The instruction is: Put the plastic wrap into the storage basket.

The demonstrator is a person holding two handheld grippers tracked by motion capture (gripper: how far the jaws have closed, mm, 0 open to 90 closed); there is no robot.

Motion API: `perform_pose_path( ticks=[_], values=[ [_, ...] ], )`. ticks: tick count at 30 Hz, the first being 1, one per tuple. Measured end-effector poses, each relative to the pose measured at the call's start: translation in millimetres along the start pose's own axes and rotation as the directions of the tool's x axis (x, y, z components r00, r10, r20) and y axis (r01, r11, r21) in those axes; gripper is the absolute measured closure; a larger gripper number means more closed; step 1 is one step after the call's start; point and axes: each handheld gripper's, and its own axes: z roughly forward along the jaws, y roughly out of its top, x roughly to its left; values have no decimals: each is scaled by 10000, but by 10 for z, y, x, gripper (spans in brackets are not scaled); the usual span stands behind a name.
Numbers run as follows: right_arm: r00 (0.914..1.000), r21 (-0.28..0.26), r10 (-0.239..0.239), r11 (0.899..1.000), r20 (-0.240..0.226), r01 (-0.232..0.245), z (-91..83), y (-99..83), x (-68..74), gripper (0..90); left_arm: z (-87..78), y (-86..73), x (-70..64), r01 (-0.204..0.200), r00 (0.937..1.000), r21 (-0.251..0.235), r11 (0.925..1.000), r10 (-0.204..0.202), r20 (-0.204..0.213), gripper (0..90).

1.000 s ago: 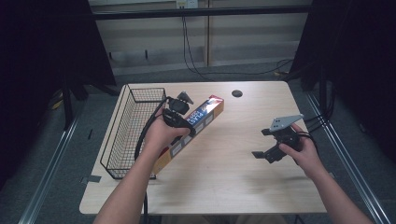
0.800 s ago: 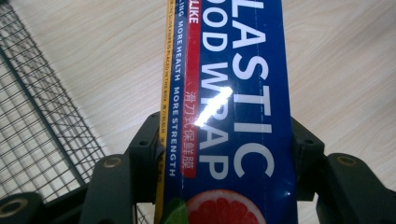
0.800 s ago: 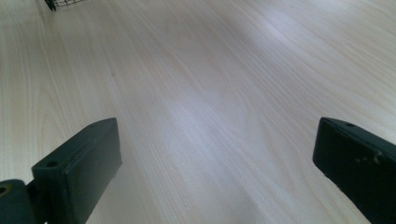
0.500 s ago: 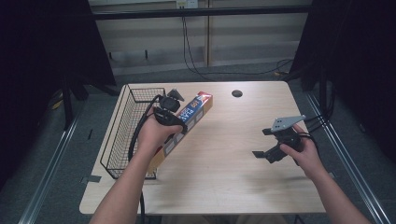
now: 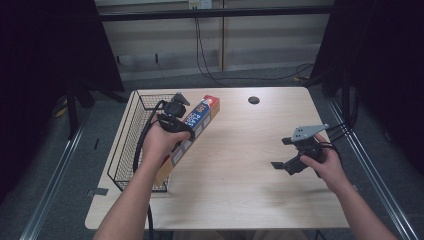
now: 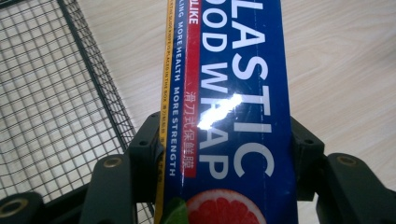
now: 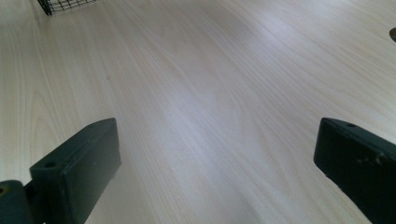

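The right tool is near the right edge of the desk. Its jaws are wide apart and hold nothing. The left tool is farther back, by the left edge. Its jaws are squeezed on a long blue box of plastic wrap. The box is tilted over the right rim of the wire basket, which sits at the left edge.
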Motion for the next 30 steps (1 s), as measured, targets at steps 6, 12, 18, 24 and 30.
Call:
perform_pose_path(
  ticks=[6,12,18,24,30],
  values=[
    [10000,-100,-77,9999,-10,77,-14,-3,-9,4,-39,-38,78,266,9993,2,9996,-265,-255,434],
    [9999,-76,-109,9999,26,109,-1,-4,-4,2,-77,-78,160,623,9974,-20,9981,-623,-355,434],
    [9999,-34,-124,9999,62,124,-2,-18,5,1,-99,-128,256,878,9950,-47,9961,-879,-480,434],
    [9999,-51,-113,9999,51,114,-13,-24,-6,1,-143,-161,337,1121,9913,-40,9937,-1122,-695,434],
    [9999,-96,-73,9999,128,75,-17,-29,-12,1,-153,-197,387,1386,9872,-65,9903,-1387,-785,435]
  ],
)
